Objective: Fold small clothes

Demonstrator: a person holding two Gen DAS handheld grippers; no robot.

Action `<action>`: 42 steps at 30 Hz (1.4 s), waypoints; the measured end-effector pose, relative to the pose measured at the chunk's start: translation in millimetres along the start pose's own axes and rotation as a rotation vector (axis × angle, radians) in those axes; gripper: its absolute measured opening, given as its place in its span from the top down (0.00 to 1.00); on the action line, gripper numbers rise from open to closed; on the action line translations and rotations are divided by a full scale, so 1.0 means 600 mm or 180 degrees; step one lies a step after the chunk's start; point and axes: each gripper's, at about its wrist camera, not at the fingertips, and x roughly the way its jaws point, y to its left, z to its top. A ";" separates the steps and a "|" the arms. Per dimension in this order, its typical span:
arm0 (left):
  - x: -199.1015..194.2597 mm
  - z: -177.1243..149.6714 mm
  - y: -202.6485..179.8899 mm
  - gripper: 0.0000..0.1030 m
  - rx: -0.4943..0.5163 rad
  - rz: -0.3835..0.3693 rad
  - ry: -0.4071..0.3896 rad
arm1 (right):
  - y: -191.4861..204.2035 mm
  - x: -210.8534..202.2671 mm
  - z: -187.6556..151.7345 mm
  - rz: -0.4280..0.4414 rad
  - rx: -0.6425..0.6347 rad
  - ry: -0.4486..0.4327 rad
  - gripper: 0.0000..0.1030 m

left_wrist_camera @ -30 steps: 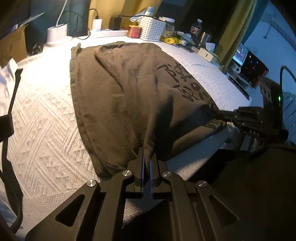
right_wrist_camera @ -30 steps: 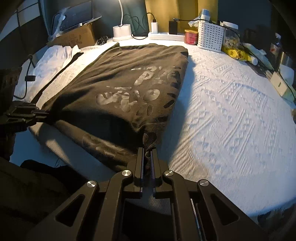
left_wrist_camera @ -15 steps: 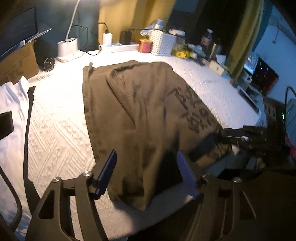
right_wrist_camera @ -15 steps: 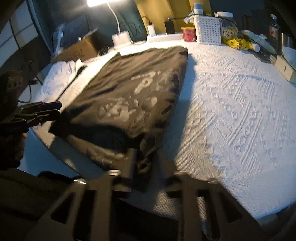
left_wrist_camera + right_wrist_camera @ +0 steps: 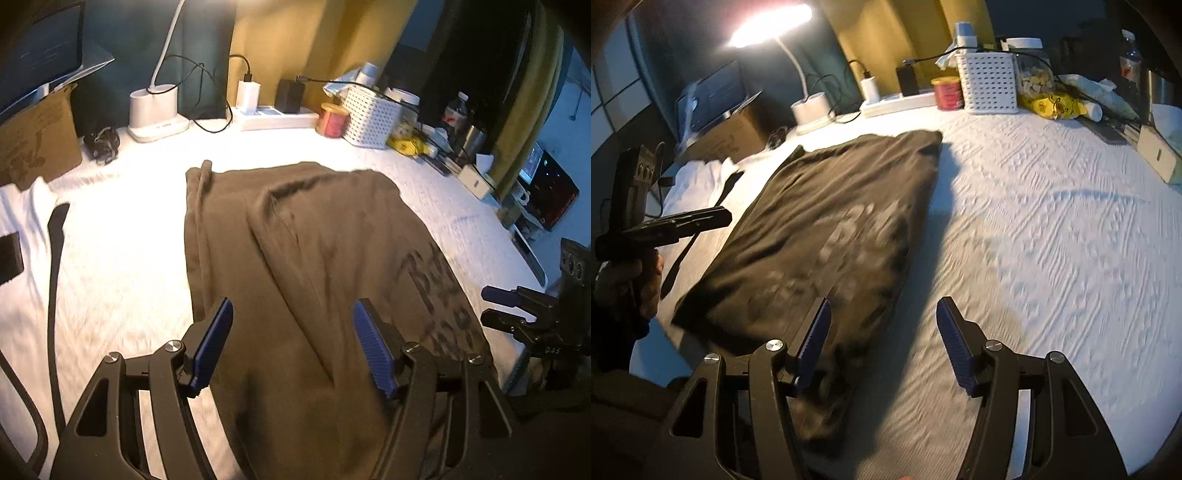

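left wrist: near, angled down | right wrist: near, angled down | shared: brown garment [image 5: 314,266], bedspread [image 5: 1052,240]

Your left hand-held gripper [image 5: 291,347] and right hand-held gripper [image 5: 882,345] match: black skeletal frames with triangular cut-outs, silver pivot screws, ribbed blue pads [image 5: 373,349]. Your sleeve [image 5: 613,332] is dark.

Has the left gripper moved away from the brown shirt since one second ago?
Yes. The left gripper has let go of the brown shirt's near edge and pulled back and up; the red can sits lower in view.
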 end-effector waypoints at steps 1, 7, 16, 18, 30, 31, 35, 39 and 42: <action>0.007 0.006 0.004 0.34 0.0006 0.0004 -0.0004 | -0.003 0.006 0.009 -0.0005 0.0008 -0.0010 0.39; 0.061 0.049 0.023 0.40 0.0101 0.0021 0.0007 | -0.017 0.040 0.061 -0.0032 -0.0011 -0.0060 0.39; 0.110 0.086 0.047 0.98 0.0232 0.0028 0.0064 | -0.038 0.090 0.115 -0.0079 0.0009 -0.0032 0.39; 0.100 0.088 0.058 0.98 0.0212 0.0082 -0.0003 | -0.041 0.097 0.120 -0.0082 0.0024 -0.0027 0.39; 0.116 0.090 0.070 0.98 0.0128 -0.0028 0.0151 | -0.070 0.184 0.187 0.0118 0.0333 0.0065 0.41; 0.117 0.090 0.071 0.98 0.0133 -0.0027 0.0156 | -0.070 0.194 0.196 0.0169 0.0348 0.0073 0.44; 0.117 0.089 0.073 0.98 0.0147 -0.0046 0.0167 | -0.072 0.220 0.223 0.0162 0.0369 0.0092 0.78; 0.123 0.089 0.078 0.97 0.0134 -0.0077 0.0181 | -0.074 0.229 0.241 0.0099 0.0255 0.0079 0.88; 0.125 0.092 0.078 0.97 0.0092 -0.0083 0.0198 | -0.070 0.234 0.240 0.0002 0.0172 0.0082 0.88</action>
